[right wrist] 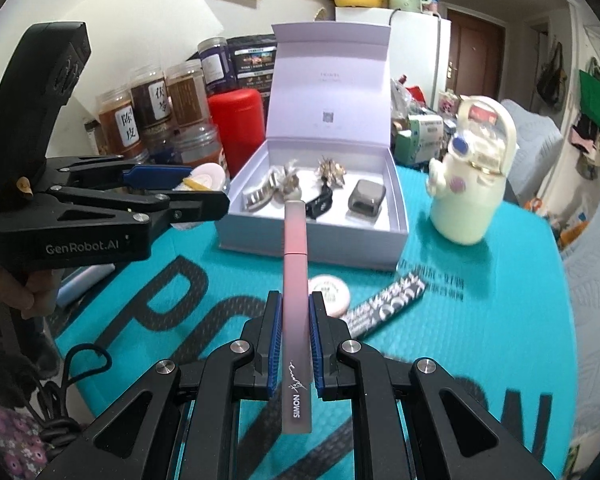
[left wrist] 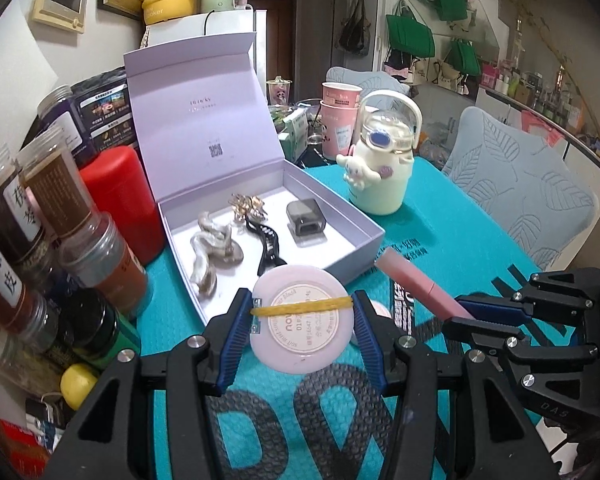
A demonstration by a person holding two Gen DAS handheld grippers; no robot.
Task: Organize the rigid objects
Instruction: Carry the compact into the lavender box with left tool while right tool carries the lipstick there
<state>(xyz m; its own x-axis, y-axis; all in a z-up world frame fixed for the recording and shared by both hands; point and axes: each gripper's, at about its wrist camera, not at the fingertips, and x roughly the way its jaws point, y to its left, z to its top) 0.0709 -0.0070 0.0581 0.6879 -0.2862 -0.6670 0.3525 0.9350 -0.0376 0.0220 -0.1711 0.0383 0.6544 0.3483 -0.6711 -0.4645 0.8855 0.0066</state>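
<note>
Both-handed at this moment, the left gripper [left wrist: 302, 320] is clenched on a round pink compact [left wrist: 300, 316] with a yellow rubber band across it, its blue pads pressing the compact's edges at 9 and 3 o'clock, clear of the teal tabletop [left wrist: 452, 248]. In the right wrist view, the right gripper [right wrist: 296, 336] is clamped on a slim pink tube [right wrist: 296, 280], which runs straight out toward 12 o'clock, its far end overlapping the front wall of the open lilac box [right wrist: 396, 216]. That box sits on the tabletop with its lid standing upright; inside lie pale hair claws [left wrist: 212, 252], a gold clip [left wrist: 250, 205], a black clip [left wrist: 269, 246] and a small grey case [left wrist: 305, 222]. At 4 o'clock from the box front, a second round compact [right wrist: 330, 290] lies on the tabletop just beside a flat black packet [right wrist: 388, 304]. A cream cartoon bottle [right wrist: 472, 184] stands at the box's 3 o'clock, and a red canister [left wrist: 120, 200] and spice jars [left wrist: 52, 188] crowd its 9 o'clock side.
</note>
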